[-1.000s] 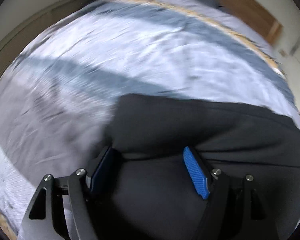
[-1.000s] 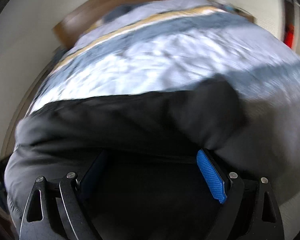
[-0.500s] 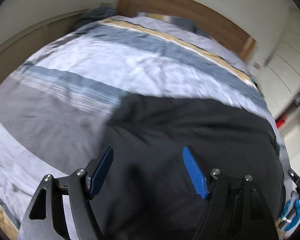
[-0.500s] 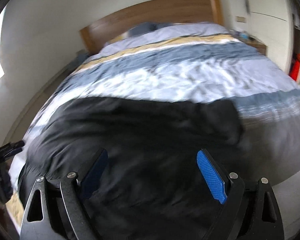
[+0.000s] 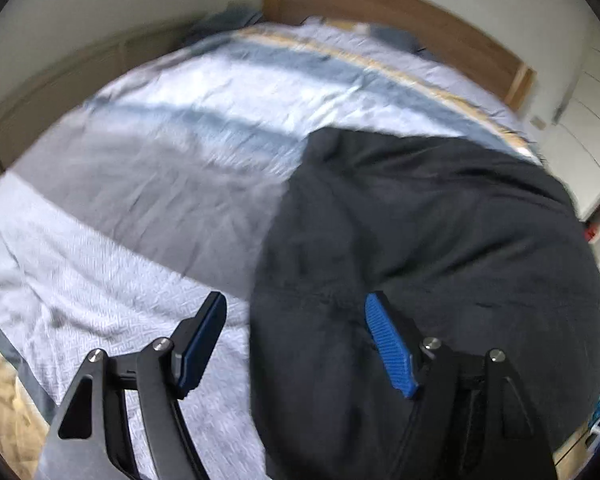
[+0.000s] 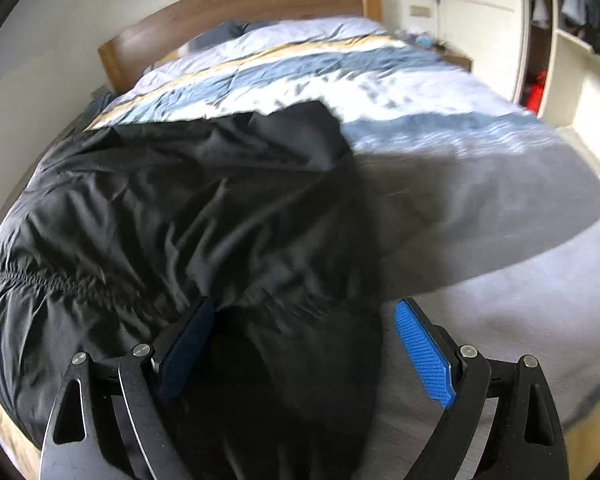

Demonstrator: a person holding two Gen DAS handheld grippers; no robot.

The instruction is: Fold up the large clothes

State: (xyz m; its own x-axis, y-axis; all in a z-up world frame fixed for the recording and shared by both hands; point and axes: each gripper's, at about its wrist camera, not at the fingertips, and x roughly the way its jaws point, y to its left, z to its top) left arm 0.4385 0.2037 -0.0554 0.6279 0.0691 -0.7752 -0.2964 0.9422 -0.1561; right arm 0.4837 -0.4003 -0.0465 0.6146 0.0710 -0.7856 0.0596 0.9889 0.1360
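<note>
Both views had drawn back since the earlier frames: the dark cloth filled less of each picture and more of the bed showed round it.

Left gripper: black frame, blue ribbed pads, lower centre of its view. Jaws stood wide apart and empty; the cloth's near edge lay beneath the gap, neither pad pressing it.

Right gripper: same make, lower centre of its view. Jaws wide apart, nothing clamped; cloth lay below the gap and the left-hand pad, bare bedding below the right-hand pad.

Large black, thin, crinkled garment: spread across the bed, filling the left and centre of the right view and the right half of the left view. Its far edge ran fairly straight; a gathered band showed at lower left of the right view. Creases remained.

Striped blue, grey and white quilted bedspread: under the garment.

Wooden headboard: top of frame.

Progress, judged: garment released and lying flat; apparently one fold laid or none, further folds outstanding.
</note>
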